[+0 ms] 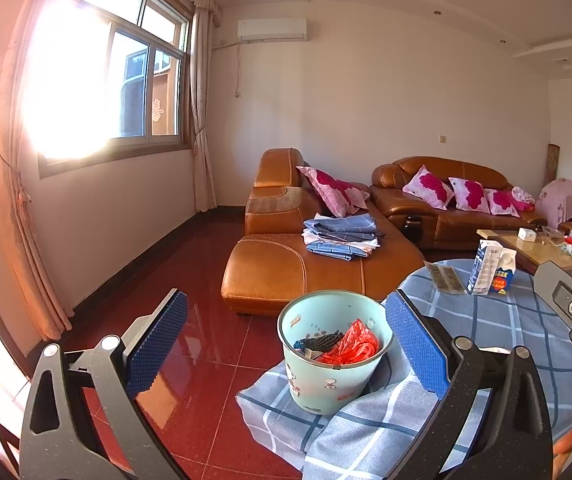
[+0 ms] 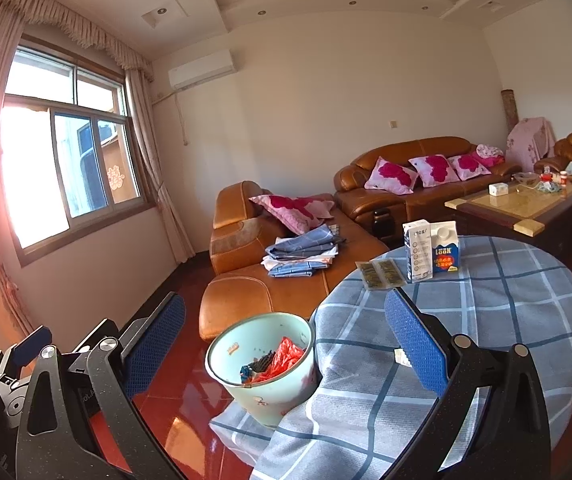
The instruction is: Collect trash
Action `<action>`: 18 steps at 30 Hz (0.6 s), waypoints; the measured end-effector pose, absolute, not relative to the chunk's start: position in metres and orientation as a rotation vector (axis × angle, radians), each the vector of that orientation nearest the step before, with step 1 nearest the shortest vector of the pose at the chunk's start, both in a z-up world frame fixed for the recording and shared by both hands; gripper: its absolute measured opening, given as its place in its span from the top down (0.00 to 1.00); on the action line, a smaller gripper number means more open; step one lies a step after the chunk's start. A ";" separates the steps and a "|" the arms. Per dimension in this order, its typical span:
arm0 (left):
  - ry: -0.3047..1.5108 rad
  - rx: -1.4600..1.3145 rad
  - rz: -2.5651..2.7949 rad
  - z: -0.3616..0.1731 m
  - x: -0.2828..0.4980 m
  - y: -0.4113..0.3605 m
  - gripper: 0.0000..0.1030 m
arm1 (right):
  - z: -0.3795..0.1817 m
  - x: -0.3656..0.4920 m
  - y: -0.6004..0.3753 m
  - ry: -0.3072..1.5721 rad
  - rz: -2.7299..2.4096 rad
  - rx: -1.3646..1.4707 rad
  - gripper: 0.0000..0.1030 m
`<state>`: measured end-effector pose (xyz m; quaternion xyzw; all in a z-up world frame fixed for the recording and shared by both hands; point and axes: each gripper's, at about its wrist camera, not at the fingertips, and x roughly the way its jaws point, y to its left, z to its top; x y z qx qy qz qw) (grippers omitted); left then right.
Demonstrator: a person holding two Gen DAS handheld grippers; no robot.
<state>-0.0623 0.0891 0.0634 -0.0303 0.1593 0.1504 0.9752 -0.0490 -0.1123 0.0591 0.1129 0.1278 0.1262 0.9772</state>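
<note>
Both the left tongs (image 1: 286,344) and right tongs (image 2: 286,344) gape empty, while the cartons (image 2: 432,254) and flat packets (image 2: 380,274) wait far across the counter (image 2: 506,312), so a hasty reach could topple the bin (image 2: 261,364) perched at its left edge.

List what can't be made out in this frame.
- Bin bottom, both views: red bag and dark scraps cover it.
- Small white item, right view: the jaws' blue pad cuts it off.
- Carton print: too small to read.
- Coffee table clutter: too small to identify.
</note>
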 end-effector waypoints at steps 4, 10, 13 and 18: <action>0.320 -0.064 0.303 0.063 -0.062 0.090 0.06 | 0.060 -0.048 -0.108 0.270 0.263 0.216 0.05; 0.320 -0.072 0.309 0.064 -0.060 0.093 0.06 | 0.066 -0.047 -0.105 0.262 0.267 0.200 0.05; 0.323 -0.075 0.311 0.064 -0.059 0.094 0.06 | 0.067 -0.045 -0.106 0.259 0.262 0.201 0.05; 0.328 -0.075 0.304 0.064 -0.057 0.094 0.06 | 0.068 -0.043 -0.107 0.267 0.260 0.210 0.05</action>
